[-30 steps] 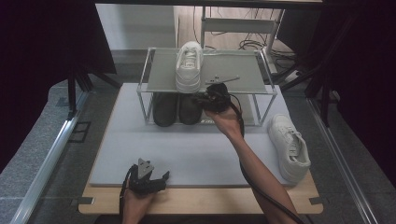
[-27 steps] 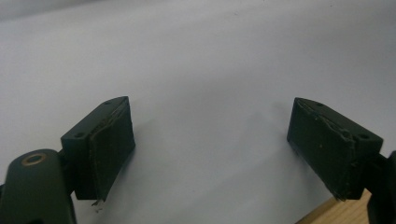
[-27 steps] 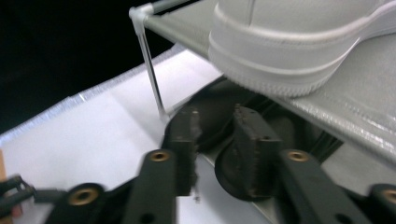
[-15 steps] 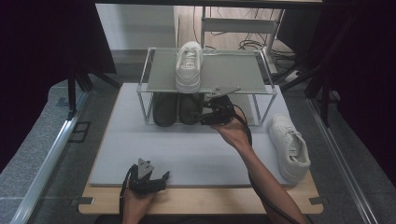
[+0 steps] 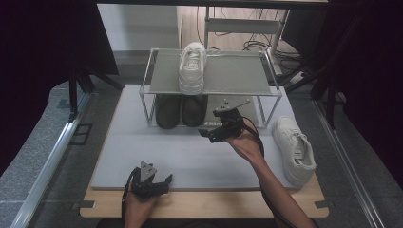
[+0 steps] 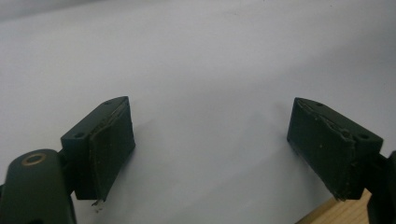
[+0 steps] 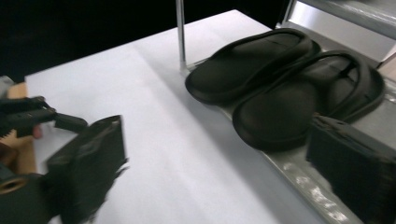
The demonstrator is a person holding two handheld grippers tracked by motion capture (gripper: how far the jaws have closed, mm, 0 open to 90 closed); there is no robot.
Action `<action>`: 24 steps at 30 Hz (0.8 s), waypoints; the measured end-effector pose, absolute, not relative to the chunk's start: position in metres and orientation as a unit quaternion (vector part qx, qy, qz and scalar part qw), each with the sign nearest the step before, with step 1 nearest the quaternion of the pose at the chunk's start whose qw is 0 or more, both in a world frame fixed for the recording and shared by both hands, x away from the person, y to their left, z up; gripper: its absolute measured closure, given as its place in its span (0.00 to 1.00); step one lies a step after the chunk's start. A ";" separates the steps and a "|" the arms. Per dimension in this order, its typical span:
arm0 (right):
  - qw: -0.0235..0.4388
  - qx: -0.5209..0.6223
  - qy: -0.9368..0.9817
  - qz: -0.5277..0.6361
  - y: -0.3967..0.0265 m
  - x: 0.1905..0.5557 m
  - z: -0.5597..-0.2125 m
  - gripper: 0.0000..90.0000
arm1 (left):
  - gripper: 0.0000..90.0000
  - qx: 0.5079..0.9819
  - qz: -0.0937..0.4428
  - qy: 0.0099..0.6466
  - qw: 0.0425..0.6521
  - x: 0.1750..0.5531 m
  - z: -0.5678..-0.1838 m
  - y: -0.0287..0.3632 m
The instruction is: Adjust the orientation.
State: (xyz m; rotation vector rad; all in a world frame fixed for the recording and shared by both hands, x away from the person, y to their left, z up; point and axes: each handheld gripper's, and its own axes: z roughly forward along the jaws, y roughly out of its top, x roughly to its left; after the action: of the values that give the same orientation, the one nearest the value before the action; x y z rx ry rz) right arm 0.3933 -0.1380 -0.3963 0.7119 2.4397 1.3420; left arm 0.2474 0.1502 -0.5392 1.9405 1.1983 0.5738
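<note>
Right claw (image 5: 212, 131) gapes empty beside two black slippers (image 7: 285, 84).

The left tool (image 6: 212, 154) stands wide open over the pale mat (image 6: 210, 60), gripping nothing.

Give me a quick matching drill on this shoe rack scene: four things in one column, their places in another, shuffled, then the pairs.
1. white sneaker on the rack
2. black sandals
3. second white sneaker
4. left gripper

A. lower level of the rack
B. near edge of the mat, jaws open
C. top shelf
D. on the mat, right of the rack

Pairs: 1-C, 2-A, 3-D, 4-B
</note>
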 end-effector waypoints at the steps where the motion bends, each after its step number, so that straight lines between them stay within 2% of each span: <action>1: 0.136 0.246 0.841 0.461 -0.139 0.392 -0.398 0.00 | 0.16 0.762 0.225 0.470 0.385 0.247 -0.539 0.150; 24: 0.133 0.312 0.841 0.421 -0.201 0.362 -0.411 0.00 | 0.16 0.761 0.225 0.471 0.385 0.247 -0.539 0.150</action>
State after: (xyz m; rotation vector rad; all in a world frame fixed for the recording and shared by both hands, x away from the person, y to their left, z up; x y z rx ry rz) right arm 0.3616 -0.2013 -0.4109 0.9058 2.4414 1.2200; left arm 0.2474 0.1500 -0.5392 1.9377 1.2003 0.5732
